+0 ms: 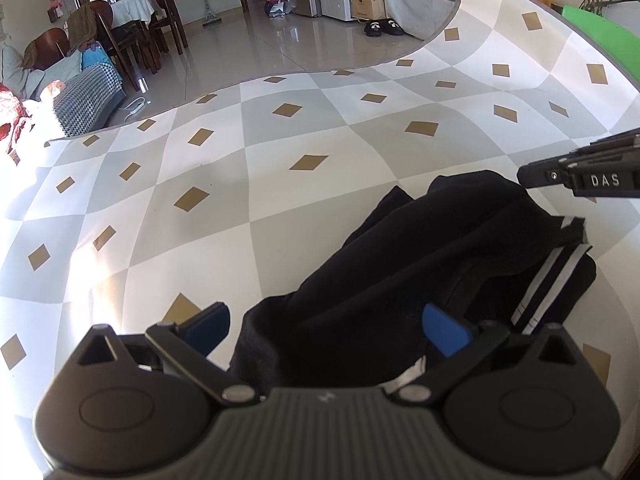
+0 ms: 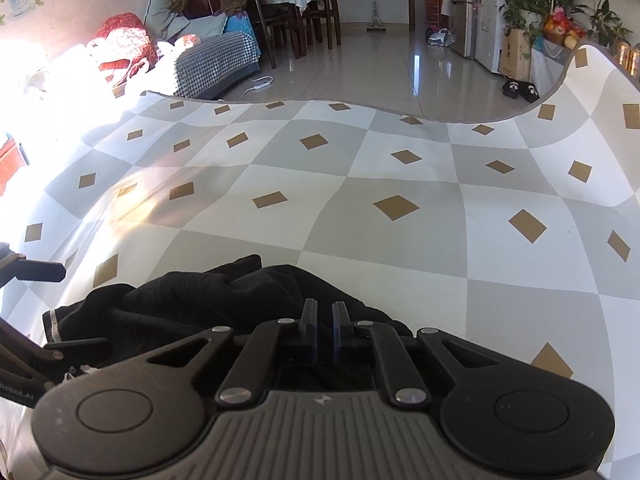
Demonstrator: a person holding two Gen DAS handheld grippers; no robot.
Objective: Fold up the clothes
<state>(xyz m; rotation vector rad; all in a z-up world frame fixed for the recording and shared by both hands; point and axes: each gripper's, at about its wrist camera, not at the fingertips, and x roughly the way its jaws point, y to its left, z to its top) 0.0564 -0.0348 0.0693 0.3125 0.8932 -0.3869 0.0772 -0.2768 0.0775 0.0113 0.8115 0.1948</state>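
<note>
A crumpled black fabric garment with white side stripes (image 1: 400, 264) lies bunched on the worktop (image 1: 256, 184), which is covered with a grey-and-white chequered cloth dotted with tan diamonds. In the left wrist view the garment fills the 5 o'clock part of the picture; in the right wrist view it sits low, from 6 to 8 o'clock, just ahead of the claw.

The left claw (image 1: 328, 332) stands wide open, its blue-padded fingers (image 1: 444, 332) spread to either side of the near end of the garment. The cloth rises between them, but the pads do not press on it; whether the right-hand pad brushes the fabric cannot be told.

The right claw (image 2: 324, 324) is drawn together, its two fingers standing nearly parallel with only a thin slit between them, over a raised fold of the black garment (image 2: 224, 292). Black cloth shows right behind and below the tips; whether a pinch of it is caught between the pads cannot be told from this angle. In the left wrist view the right claw's black body enters from 3 o'clock, just above the far edge of the garment.

Beyond the worktop's far edge, at 12 o'clock, lies a glossy tiled floor (image 2: 384, 64).
</note>
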